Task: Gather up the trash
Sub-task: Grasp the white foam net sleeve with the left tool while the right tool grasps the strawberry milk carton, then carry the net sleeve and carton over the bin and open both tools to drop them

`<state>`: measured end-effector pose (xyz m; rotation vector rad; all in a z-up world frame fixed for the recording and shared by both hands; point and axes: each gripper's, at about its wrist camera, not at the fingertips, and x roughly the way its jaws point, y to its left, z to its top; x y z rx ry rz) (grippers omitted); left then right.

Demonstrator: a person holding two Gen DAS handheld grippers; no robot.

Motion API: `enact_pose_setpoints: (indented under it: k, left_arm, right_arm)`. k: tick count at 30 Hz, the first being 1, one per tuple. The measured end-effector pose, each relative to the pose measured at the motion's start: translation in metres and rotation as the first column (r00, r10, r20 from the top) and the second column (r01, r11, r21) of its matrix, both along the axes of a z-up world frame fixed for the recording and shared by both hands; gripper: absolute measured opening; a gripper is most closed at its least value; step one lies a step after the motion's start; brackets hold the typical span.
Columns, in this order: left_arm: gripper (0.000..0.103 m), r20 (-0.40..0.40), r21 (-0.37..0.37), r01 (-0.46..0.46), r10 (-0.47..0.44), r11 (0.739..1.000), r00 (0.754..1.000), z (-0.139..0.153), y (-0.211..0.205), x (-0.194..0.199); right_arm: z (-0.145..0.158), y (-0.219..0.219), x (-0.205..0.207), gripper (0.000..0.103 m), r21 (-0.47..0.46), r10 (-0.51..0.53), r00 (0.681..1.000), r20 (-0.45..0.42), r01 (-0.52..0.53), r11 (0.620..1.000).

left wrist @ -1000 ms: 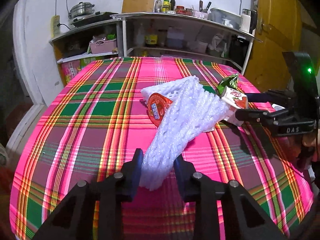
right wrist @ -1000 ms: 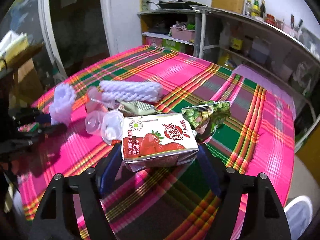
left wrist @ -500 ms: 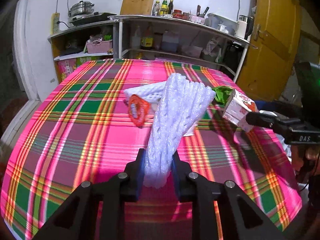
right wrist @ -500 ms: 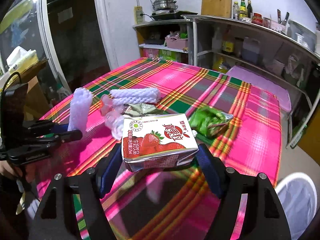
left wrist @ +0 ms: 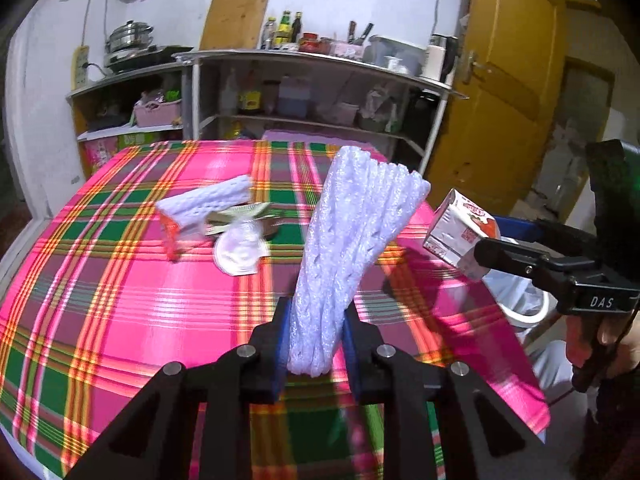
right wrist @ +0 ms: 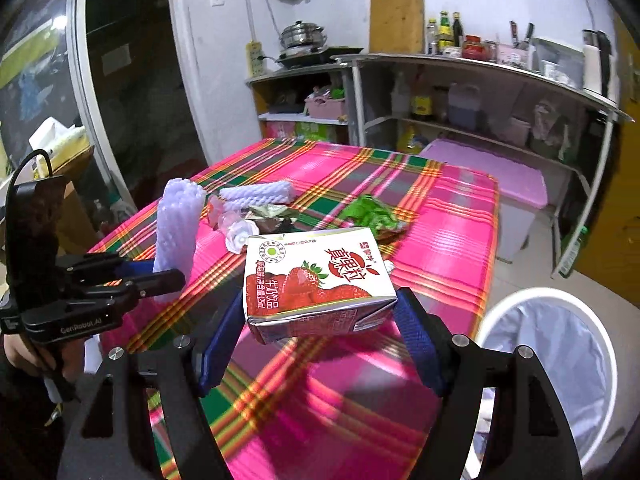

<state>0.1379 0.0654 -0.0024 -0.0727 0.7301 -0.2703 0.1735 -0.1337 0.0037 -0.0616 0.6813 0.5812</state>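
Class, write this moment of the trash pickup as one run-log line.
left gripper: shut on foam net sleeve | right gripper: shut on strawberry milk carton | bin: beside table

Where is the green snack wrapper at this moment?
The green snack wrapper lies on the plaid tablecloth in the right wrist view, just beyond the strawberry milk carton, toward the table's right edge. The left wrist view does not show it.
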Motion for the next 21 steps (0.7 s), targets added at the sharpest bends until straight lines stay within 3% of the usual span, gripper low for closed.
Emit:
enact_pose_setpoints:
  k: [12,21]
  left_arm:
    - [0.024,0.008,-0.016,0.094,-0.094,0.995,0.996,0.011,-0.060,0.001]
    - [0.024,0.005,-0.037,0.171,-0.171,0.985,0.985,0.010,-0.102,0.013]
  right_arm:
    - [0.009,-0.064,-0.024,0.075,0.028,-0.112,0.994,0.017,0.112,0.993]
    - [0.006,-0.111,-0.030,0.075,0.039,-0.240,0.971,0.011,0.240,0.970]
